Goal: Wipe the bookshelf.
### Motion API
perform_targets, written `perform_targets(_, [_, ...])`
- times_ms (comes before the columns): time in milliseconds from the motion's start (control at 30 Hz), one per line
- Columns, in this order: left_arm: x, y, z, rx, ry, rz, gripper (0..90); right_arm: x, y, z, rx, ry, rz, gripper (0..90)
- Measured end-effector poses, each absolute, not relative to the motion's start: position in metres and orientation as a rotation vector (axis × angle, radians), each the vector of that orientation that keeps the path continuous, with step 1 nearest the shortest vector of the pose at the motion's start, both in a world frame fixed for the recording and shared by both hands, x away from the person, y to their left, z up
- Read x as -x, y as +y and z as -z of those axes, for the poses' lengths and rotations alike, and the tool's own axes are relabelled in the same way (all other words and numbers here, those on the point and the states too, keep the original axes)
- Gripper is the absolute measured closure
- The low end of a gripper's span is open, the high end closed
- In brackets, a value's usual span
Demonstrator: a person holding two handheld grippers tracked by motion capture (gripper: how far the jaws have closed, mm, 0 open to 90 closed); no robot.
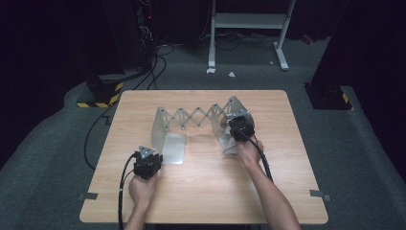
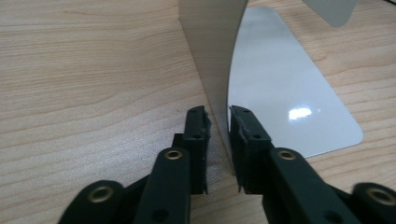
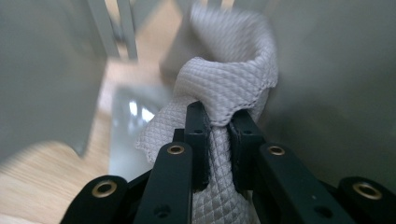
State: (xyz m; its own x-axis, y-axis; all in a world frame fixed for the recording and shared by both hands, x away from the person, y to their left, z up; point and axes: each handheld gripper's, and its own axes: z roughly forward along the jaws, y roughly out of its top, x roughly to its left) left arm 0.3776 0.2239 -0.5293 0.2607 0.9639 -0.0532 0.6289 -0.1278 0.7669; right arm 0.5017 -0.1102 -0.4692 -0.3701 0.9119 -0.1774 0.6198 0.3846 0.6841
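Wiping an expandable metal bookend rack on a wooden table (image 1: 201, 191). The rack (image 1: 196, 117) stands toward the far middle of the tabletop: two bent steel end plates joined by a scissor lattice, each plate with a flat foot resting on the wood. The left gripper (image 1: 147, 162), seen from above at the near edge of the left end plate (image 2: 212, 60), has its jaws drawn in on either side of the plate's upright wall; in the left gripper view the thin sheet stands between the two pads, which sit nearly against it, so the grip reads as a steadying clamp just made or about to seat. The right gripper (image 1: 241, 127) is at the right end plate (image 1: 229, 122), its jaws pinched on a bunched white quilted cloth (image 3: 224, 88) that is pressed against the grey metal wall; that view is blurred. Judged step: one gripper braces the rack while the other rubs the cloth over the right plate. The next stroke calls for steady pressure without tipping or spreading the lattice.
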Motion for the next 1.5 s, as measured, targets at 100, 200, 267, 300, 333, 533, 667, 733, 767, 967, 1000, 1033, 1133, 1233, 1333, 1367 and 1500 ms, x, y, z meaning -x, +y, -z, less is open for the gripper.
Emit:
perform_targets(100, [-0.378,0.224,0.529,-1.854,1.434,-0.621,82.3,-0.503,-0.112,0.487,-1.343,2.135,-0.673,81.0])
perform_targets(200, [-0.378,0.225,0.529,-1.843,1.439,-0.599,83.2,-0.502,-0.114,0.494,-1.362,2.153,-0.671,80.9])
perform_targets(267, [-0.379,0.227,0.529,-1.837,1.443,-0.584,83.7,-0.503,-0.116,0.49,-1.37,2.145,-0.696,80.9])
perform_targets(300, [-0.379,0.228,0.529,-1.834,1.446,-0.579,83.9,-0.502,-0.116,0.487,-1.372,2.136,-0.711,80.9])
perform_targets(333, [-0.379,0.228,0.529,-1.829,1.448,-0.576,84.2,-0.503,-0.117,0.482,-1.375,2.131,-0.714,80.9])
perform_targets(533, [-0.379,0.228,0.529,-1.827,1.45,-0.573,84.5,-0.504,-0.113,0.423,-1.304,2.016,-0.793,81.1])
perform_targets(667, [-0.378,0.228,0.529,-1.823,1.452,-0.568,84.5,-0.503,-0.111,0.384,-1.258,1.949,-0.834,81.2])
perform_targets(733, [-0.378,0.228,0.529,-1.822,1.452,-0.568,84.5,-0.504,-0.11,0.378,-1.244,1.953,-0.833,81.2])
perform_targets(767, [-0.378,0.229,0.53,-1.821,1.452,-0.566,84.5,-0.505,-0.108,0.38,-1.245,1.96,-0.826,81.2])
perform_targets(967, [-0.378,0.23,0.53,-1.819,1.45,-0.56,84.6,-0.516,-0.097,0.428,-1.275,2.042,-0.715,81.0])
perform_targets(1000, [-0.378,0.23,0.53,-1.819,1.451,-0.56,84.5,-0.517,-0.095,0.439,-1.273,2.063,-0.685,81.0])
perform_targets(1033, [-0.378,0.23,0.53,-1.819,1.45,-0.56,84.5,-0.517,-0.095,0.453,-1.286,2.084,-0.666,81.0])
perform_targets(1133, [-0.378,0.23,0.53,-1.819,1.45,-0.559,84.6,-0.515,-0.098,0.482,-1.332,2.127,-0.626,81.0])
perform_targets(1233, [-0.378,0.23,0.53,-1.818,1.45,-0.559,84.6,-0.506,-0.108,0.503,-1.361,2.152,-0.616,80.9])
perform_targets(1333, [-0.378,0.229,0.529,-1.82,1.452,-0.562,84.5,-0.493,-0.122,0.503,-1.38,2.149,-0.674,80.8])
perform_targets(1367, [-0.378,0.229,0.529,-1.821,1.452,-0.563,84.5,-0.489,-0.126,0.502,-1.377,2.149,-0.683,80.8])
perform_targets(1500, [-0.378,0.229,0.529,-1.82,1.452,-0.562,84.5,-0.466,-0.154,0.497,-1.378,2.139,-0.729,80.1])
